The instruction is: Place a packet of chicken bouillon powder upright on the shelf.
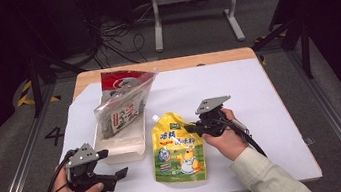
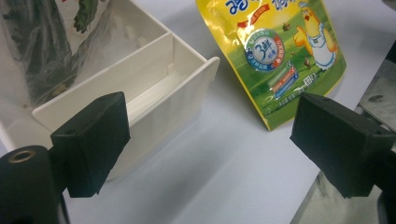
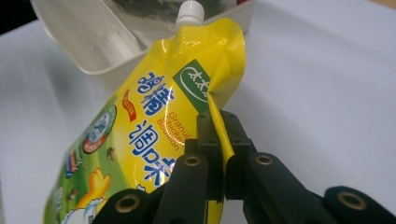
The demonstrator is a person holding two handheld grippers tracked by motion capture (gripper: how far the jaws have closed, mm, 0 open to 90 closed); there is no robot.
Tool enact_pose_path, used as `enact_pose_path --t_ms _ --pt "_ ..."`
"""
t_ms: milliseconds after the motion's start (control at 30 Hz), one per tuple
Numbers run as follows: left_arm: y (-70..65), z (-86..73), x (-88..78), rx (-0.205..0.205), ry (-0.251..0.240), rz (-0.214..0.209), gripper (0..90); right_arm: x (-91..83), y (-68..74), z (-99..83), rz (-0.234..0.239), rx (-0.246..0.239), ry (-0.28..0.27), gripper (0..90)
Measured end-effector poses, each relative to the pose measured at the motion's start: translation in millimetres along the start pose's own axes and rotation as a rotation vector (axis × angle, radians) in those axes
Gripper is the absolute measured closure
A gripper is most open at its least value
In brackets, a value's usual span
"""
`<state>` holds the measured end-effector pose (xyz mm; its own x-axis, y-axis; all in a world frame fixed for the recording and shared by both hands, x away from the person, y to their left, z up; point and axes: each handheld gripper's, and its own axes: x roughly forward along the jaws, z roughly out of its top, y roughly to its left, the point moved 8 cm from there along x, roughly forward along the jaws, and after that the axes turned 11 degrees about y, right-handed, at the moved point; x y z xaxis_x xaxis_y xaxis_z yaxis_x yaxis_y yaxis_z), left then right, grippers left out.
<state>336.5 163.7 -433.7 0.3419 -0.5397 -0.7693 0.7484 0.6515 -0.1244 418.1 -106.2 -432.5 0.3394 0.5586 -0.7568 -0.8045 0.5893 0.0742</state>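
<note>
A yellow spouted pouch (image 1: 177, 148) with a cartoon chicken and a white cap lies on the white table cover, its top edge lifted. My right gripper (image 1: 197, 125) is shut on the pouch's right upper edge; in the right gripper view the jaws pinch the yellow seam (image 3: 217, 122) of the pouch (image 3: 140, 130). My left gripper (image 1: 123, 173) rests near the front left, jaws wide open, with nothing between them. In the left gripper view its pads (image 2: 93, 142) frame the corner of a white divided tray (image 2: 154, 88) and the pouch's bottom (image 2: 280, 51).
The white tray (image 1: 124, 148) stands left of the pouch and holds a clear bag of dark snacks with a red top (image 1: 121, 103). The white cover (image 1: 238, 91) spreads over a wooden table. Beyond the table are a metal stand and cables on the floor.
</note>
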Motion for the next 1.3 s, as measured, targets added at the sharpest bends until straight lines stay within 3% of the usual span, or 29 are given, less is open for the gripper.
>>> enact_pose_path --t_ms 533,933,1300 --pt "-6.8 8.6 2.6 0.022 -0.051 -0.040 15.1 -55.4 31.1 18.5 0.057 -0.087 -0.157 88.3" --pt "-15.5 17.8 9.7 0.044 -0.085 -0.060 16.3 -78.0 42.2 24.6 0.050 -0.122 -0.215 88.8" --pt "-23.4 30.1 20.9 0.060 -0.182 -0.117 16.8 -94.9 59.2 32.2 0.100 -0.157 -0.292 88.8"
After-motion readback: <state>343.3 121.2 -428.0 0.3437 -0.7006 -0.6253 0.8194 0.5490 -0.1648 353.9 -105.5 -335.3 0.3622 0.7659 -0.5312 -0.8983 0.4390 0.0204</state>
